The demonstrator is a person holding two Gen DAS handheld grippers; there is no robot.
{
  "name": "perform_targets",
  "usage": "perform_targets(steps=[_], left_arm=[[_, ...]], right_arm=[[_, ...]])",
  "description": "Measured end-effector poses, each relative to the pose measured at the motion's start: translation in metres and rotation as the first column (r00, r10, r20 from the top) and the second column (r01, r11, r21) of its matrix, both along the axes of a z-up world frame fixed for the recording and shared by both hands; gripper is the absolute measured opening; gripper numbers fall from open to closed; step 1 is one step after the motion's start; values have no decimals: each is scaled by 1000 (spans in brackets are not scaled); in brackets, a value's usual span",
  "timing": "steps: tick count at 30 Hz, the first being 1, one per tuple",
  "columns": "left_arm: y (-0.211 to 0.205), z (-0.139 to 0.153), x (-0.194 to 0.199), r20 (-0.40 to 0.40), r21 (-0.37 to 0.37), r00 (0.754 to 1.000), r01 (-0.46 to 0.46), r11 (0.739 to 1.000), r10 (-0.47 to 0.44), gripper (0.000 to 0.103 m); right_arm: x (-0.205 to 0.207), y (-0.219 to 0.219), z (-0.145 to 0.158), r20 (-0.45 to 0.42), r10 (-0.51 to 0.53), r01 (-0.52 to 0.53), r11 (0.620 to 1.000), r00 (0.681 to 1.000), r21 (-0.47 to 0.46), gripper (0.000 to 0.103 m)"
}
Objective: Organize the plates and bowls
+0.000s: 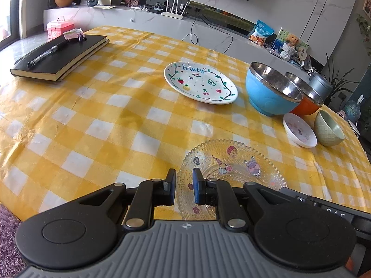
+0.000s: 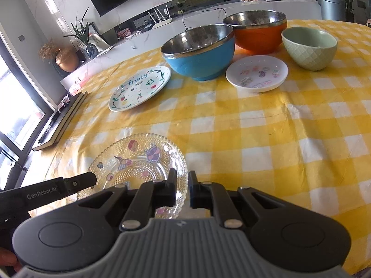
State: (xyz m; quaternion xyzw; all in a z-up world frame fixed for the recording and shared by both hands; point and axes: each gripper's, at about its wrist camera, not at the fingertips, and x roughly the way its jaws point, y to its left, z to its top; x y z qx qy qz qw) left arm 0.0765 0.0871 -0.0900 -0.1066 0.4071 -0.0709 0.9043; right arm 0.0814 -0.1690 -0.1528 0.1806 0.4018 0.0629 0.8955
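A clear glass plate [image 1: 234,173] with cartoon stickers lies near the table's front edge; it also shows in the right wrist view [image 2: 139,164]. My left gripper [image 1: 184,185] has its jaws close around the plate's left rim. My right gripper [image 2: 182,186] has its jaws close around the plate's right rim. Farther back are a white "Fruity" plate [image 1: 200,83] [image 2: 139,88], a blue bowl [image 1: 271,90] [image 2: 199,51], an orange bowl [image 1: 306,102] [image 2: 257,32], a small white saucer [image 1: 300,131] [image 2: 257,73] and a green bowl [image 1: 328,127] [image 2: 309,47].
A black notebook [image 1: 60,56] with a pen [image 1: 47,53] lies at the table's far left. The yellow checked tablecloth [image 1: 104,120] covers the table. A low cabinet [image 1: 143,17] with a router, vases and snack bags runs behind.
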Motion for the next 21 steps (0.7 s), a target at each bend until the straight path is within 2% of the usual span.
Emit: perform_targets(steps=[15,18,20,21], left_arm=[[0,-4,-1,-1,7,1000,-1,1000,1,17],[0,-3,-2,7,6,1000,-4,1000,4,17],[0,-1,-2,14,8,1000,-11,1000,10,21],[1,1,-3,21,12,1000,-14,1000,14,25]], right_arm=[[-1,0,1,3,7,-7,1000,1000,-10,8],[-2,1,2,4,6,-6,1000,1000,-10,11],[-2,1,4,5,6,-6,1000,1000,-17,13],[-2,1,4,6,7,-6,1000,1000,-18,20]])
